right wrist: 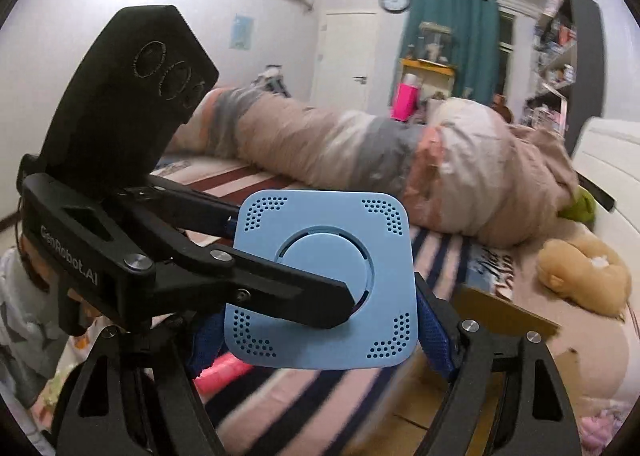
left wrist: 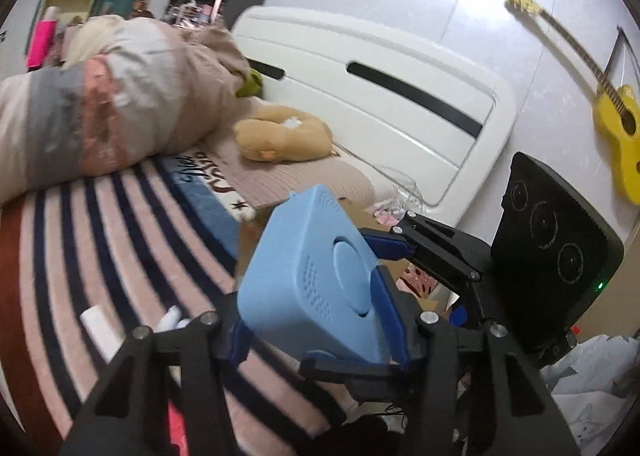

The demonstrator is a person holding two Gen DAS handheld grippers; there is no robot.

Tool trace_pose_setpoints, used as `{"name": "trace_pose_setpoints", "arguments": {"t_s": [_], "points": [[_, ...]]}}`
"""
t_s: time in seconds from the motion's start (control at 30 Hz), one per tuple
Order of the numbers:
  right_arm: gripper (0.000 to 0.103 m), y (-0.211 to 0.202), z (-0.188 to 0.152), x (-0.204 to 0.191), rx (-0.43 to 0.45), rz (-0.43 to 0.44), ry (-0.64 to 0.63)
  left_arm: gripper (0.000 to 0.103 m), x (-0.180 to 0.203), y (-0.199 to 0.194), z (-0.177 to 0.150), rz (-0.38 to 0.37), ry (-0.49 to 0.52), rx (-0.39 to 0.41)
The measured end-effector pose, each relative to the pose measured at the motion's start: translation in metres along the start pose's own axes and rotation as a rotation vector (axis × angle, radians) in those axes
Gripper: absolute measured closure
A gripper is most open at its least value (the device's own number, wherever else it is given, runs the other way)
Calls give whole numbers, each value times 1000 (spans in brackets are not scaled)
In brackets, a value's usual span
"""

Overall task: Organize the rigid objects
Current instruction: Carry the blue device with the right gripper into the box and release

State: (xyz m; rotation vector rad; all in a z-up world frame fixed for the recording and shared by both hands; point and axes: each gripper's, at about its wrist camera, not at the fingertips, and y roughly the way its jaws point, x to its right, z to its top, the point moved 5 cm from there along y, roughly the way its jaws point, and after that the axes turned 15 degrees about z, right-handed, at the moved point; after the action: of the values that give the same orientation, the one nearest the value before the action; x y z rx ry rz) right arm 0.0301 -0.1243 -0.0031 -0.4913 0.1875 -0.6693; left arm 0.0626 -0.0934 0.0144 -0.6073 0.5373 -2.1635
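Both the left claw [left wrist: 320, 320] and the right claw [right wrist: 316, 320] squeeze the blue box [right wrist: 320, 284] at mid-frame above the striped bed [left wrist: 120, 224].

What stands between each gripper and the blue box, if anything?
Nothing visible does. The left gripper and the right gripper both have their jaws closed directly on the blue box, which is held above the striped bedding.
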Motion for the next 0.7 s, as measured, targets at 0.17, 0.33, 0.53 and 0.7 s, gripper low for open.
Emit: {"name": "trace_pose_setpoints", "arguments": {"t_s": [0.17,0.33,0.53,0.7], "points": [[24,-29,-28,50,-8,-14,155,53,48,59,14,-3,85,-106],[24,-46,-59,99,-96,-63,286,52,79,114,15,-4,150,-250],[18,-48,-81,127,-201,-149,359,18,58,114,22,94,150,-196],[7,-47,-70,114,-177,-185,286,11,10,61,27,275,116,-96]]}}
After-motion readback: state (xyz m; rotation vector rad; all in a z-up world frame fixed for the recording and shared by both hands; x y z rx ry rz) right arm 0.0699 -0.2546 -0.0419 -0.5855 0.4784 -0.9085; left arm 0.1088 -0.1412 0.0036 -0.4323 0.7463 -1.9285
